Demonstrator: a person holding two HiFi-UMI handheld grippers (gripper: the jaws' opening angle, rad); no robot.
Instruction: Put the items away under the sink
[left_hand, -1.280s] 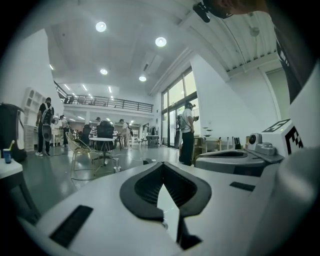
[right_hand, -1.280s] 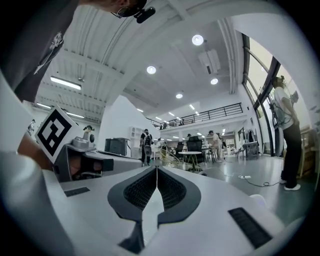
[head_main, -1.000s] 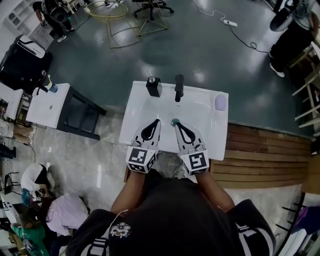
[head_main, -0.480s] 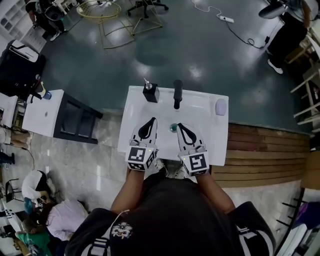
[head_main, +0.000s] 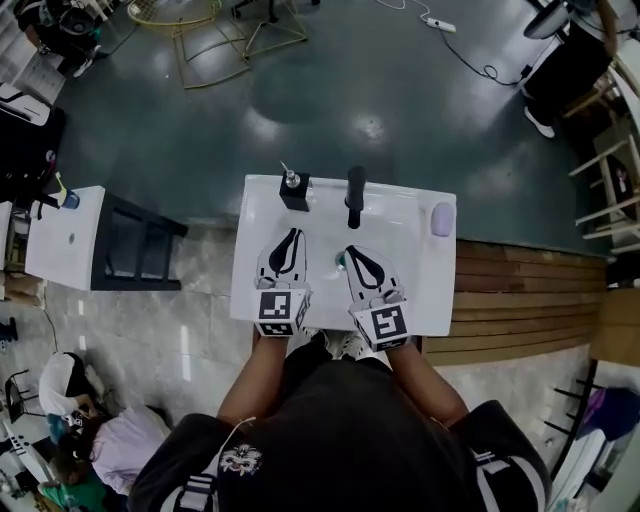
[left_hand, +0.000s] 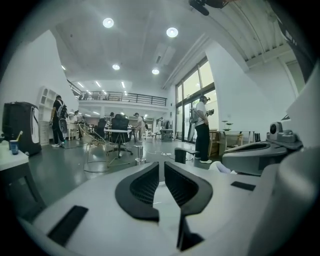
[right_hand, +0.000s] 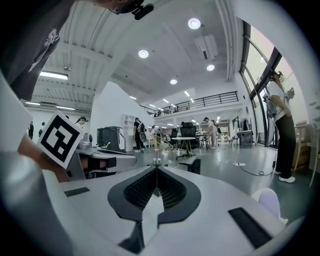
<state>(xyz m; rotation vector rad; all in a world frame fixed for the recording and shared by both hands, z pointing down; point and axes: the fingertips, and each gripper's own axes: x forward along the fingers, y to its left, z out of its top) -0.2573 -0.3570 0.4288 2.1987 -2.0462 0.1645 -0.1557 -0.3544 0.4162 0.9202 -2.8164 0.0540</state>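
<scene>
1. Left gripper and right gripper: jaws closed, empty, now further in over the sink toward the faucet.
2. Soap dispenser at back-left edge, lilac oval item at back-right corner, both unmoved.

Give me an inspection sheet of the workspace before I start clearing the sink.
Surface: white sink top, bare around the basin; drain visible.
Job's things: black soap dispenser beside the black faucet, on its left in the head view; lilac oval item near the far right corner. Neither is gripped.
Clutter: nothing seen.
Grippers: left hand-held gripper and right hand-held gripper are over the basin, both shut, with nothing between their jaws.
Cables: white power strip with its cord on the floor beyond the sink.
Surroundings: second sink unit at the view's left; wooden platform at its right; wire chair frames farther off.
</scene>
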